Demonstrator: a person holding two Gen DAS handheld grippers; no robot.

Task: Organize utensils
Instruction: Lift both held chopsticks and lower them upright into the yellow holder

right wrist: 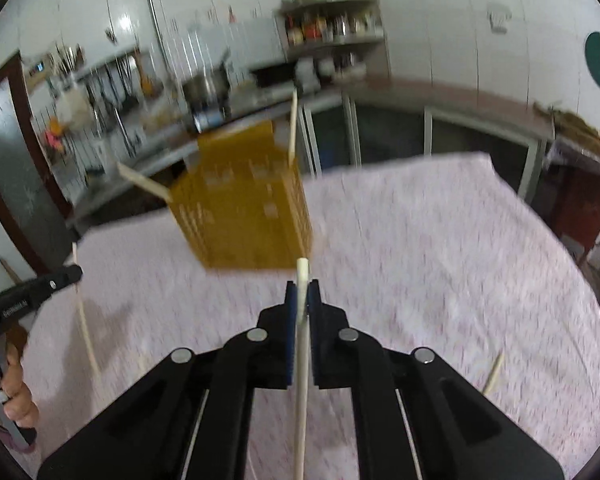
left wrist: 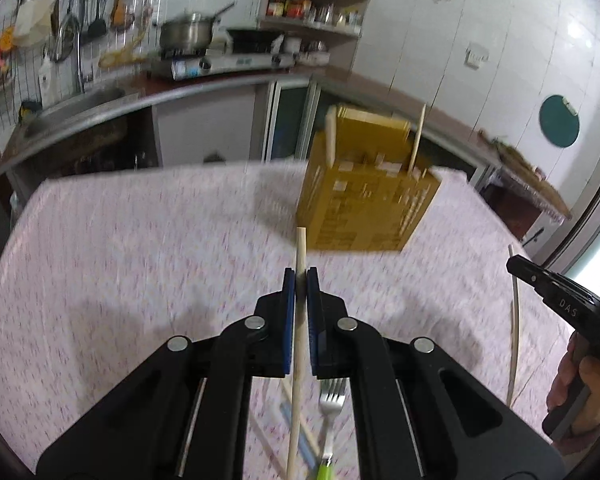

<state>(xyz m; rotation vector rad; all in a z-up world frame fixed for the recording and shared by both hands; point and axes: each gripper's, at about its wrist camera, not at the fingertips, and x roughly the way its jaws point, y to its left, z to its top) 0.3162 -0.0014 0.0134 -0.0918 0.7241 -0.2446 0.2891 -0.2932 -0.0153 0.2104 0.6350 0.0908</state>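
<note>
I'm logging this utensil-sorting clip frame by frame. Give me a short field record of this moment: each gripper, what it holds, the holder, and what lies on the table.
left gripper: jaws shut on wooden chopstick
right gripper: jaws shut on pale chopstick
holder: yellow slotted box, upright on pink tablecloth
in holder: two chopsticks sticking out
on table: fork with green handle
image quality: motion blur

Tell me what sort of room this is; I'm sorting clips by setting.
A home kitchen, most likely: a pot sits on a countertop stove, a sink with a tap is beside it, and a wall shelf holds jars.
</note>
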